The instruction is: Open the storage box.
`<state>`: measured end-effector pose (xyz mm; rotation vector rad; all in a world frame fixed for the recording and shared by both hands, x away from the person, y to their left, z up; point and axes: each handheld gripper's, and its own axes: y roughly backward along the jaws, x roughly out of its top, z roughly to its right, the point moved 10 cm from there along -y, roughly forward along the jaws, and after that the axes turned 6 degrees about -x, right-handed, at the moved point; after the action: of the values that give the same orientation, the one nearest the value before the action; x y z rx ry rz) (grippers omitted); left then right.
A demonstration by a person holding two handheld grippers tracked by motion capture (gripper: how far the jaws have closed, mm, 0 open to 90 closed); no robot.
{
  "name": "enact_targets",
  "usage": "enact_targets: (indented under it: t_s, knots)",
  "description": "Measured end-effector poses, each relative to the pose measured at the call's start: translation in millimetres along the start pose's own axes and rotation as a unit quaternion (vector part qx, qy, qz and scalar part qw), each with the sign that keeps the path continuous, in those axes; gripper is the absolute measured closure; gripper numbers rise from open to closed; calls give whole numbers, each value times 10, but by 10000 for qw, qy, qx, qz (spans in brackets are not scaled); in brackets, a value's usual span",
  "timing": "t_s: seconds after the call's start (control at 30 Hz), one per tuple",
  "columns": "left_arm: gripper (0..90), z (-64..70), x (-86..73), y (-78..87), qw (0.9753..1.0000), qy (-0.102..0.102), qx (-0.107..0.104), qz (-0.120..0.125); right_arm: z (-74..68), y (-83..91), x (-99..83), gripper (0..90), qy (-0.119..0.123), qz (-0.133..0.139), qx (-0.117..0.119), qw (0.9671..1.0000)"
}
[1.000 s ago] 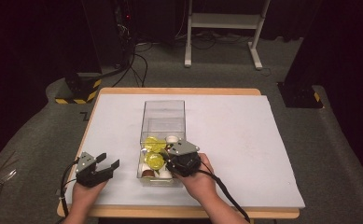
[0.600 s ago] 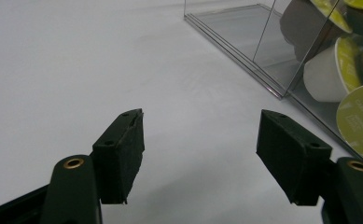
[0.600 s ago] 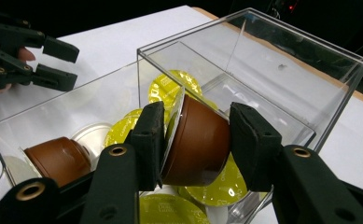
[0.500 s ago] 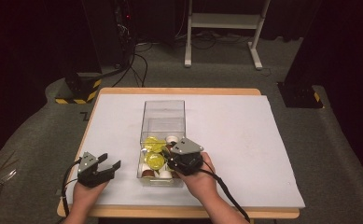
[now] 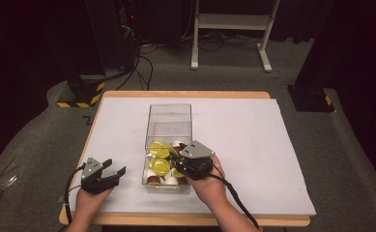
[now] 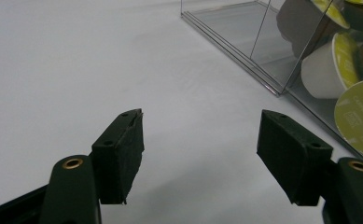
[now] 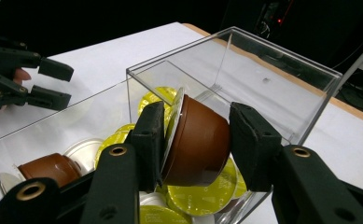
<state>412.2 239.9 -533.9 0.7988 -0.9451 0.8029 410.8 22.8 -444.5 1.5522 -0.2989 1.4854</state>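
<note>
Brown plastic coffee capsule (image 7: pixel 198 140) pinched sideways between right gripper (image 7: pixel 195 142) jaws, frame centre, above clear plastic box (image 7: pixel 282 56). Left gripper (image 6: pixel 200 140) jaws wide, empty. Risk: rounded wall slipping, capsule dropping back.

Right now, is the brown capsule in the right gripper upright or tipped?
Tipped. In the right gripper view the brown capsule lies on its side between the right gripper's jaws, foil lid facing sideways, above the clear box.

a brown plastic coffee capsule (image 7: pixel 198 140) among yellow-lidded, white-bodied round capsules (image 7: pixel 202 193) in a clear plastic box (image 5: pixel 168 126), between black gripper pads (image 7: pixel 151 135).
</note>
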Motion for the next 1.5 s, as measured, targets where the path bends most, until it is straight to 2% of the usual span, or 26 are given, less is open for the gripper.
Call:
enact_targets:
  t_s: [0.07, 0.1, 0.27, 0.33, 0.57, 0.8, 0.97, 1.07, 1.5]
  knots:
    - [318, 0, -2, -1, 10000, -18, -7, -12, 23, 10, 11, 570, -4, 31, -27, 10000]
    - [318, 9, 4, -8, 10000, 49, -6, 38, 30, 15, 15, 570, -18, 38, -33, 10000]
    - [318, 24, 11, -20, 9999, 100, -16, 93, 100, 53, 48, 570, -49, 118, -98, 9999]
    - [318, 14, -3, -10, 10000, -4, -22, 6, 128, 68, 56, 570, -70, 136, -121, 9998]
    - [318, 14, -9, -11, 10000, -43, -25, -18, 265, 130, 83, 570, -171, 218, -252, 9993]
    - [318, 22, -11, -12, 10000, -27, -34, -12, 438, 194, 88, 570, -226, 267, -424, 9985]
    - [318, 16, -19, -6, 9999, -101, -38, -64, 556, 242, 82, 571, -296, 294, -549, 9976]
    - [318, 29, -15, -15, 10000, -16, -34, -11, 633, 273, 73, 571, -327, 305, -622, 9971]
    - [318, 37, -16, -24, 10000, 1, -29, 9, 983, 358, -18, 571, -517, 277, -976, 9935]
